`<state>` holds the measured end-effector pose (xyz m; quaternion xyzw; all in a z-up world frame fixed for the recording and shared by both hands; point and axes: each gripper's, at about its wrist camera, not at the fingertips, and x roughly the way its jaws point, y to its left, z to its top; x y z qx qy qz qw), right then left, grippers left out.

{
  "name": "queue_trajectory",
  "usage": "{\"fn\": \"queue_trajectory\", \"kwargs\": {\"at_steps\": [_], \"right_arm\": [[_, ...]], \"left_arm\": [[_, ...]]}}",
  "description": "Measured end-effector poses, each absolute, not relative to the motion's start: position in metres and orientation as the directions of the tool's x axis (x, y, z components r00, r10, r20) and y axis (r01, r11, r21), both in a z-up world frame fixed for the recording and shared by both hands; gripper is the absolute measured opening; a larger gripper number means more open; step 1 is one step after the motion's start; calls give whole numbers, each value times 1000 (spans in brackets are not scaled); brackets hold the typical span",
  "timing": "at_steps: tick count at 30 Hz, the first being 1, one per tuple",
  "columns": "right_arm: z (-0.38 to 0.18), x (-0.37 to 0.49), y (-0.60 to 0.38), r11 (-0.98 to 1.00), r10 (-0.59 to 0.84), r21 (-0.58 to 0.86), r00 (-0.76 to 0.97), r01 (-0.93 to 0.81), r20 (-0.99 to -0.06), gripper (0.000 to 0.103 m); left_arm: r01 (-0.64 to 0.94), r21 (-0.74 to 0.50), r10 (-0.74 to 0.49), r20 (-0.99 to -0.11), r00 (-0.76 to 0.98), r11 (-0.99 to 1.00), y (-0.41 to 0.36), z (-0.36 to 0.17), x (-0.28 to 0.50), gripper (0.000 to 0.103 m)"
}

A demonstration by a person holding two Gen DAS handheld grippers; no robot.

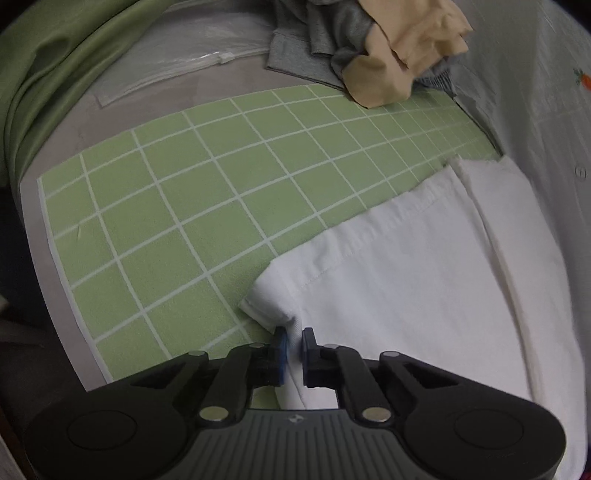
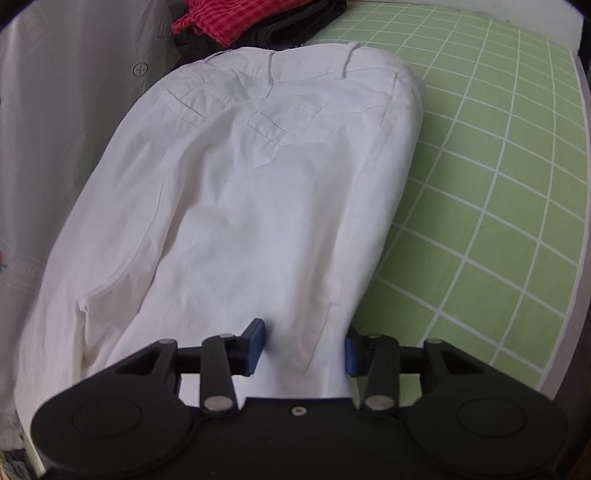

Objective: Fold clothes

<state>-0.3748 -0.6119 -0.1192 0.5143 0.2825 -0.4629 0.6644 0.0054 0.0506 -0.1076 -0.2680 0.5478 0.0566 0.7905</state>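
Observation:
White trousers (image 2: 240, 192) lie on the green grid mat (image 2: 498, 184), waistband and back pockets at the far end in the right wrist view. In the left wrist view the trousers' hem end (image 1: 388, 266) lies over the mat (image 1: 177, 206). My left gripper (image 1: 293, 345) is shut on the hem corner of the white trousers, fabric pinched between its blue pads. My right gripper (image 2: 305, 345) is open, its fingers wide apart on either side of the trouser fabric, which runs between them.
A pale grey buttoned shirt (image 1: 535, 92) lies beside the trousers and also shows in the right wrist view (image 2: 74, 92). A beige garment (image 1: 406, 48) sits on grey clothes (image 1: 314, 40). A green cloth (image 1: 55, 66) lies at far left. Red checked fabric (image 2: 236, 14) on dark clothes.

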Motion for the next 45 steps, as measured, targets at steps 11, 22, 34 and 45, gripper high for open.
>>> {"fn": "queue_trajectory", "kwargs": {"at_steps": [11, 22, 34, 45], "right_arm": [[-43, -398, -573, 179, -503, 582, 582, 794, -639, 9], [27, -383, -571, 315, -588, 569, 627, 759, -511, 9], [35, -255, -674, 344, -585, 569, 644, 747, -493, 9], [-59, -117, -709, 311, -495, 383, 492, 870, -716, 86]], "left_arm": [[-298, -447, -186, -764, 618, 843, 45, -13, -5, 5], [-210, -436, -123, -619, 775, 875, 4, 75, 27, 5], [-4, -414, -242, -539, 807, 910, -150, 89, 224, 6], [-8, -179, -130, -745, 654, 984, -254, -22, 272, 79]]}}
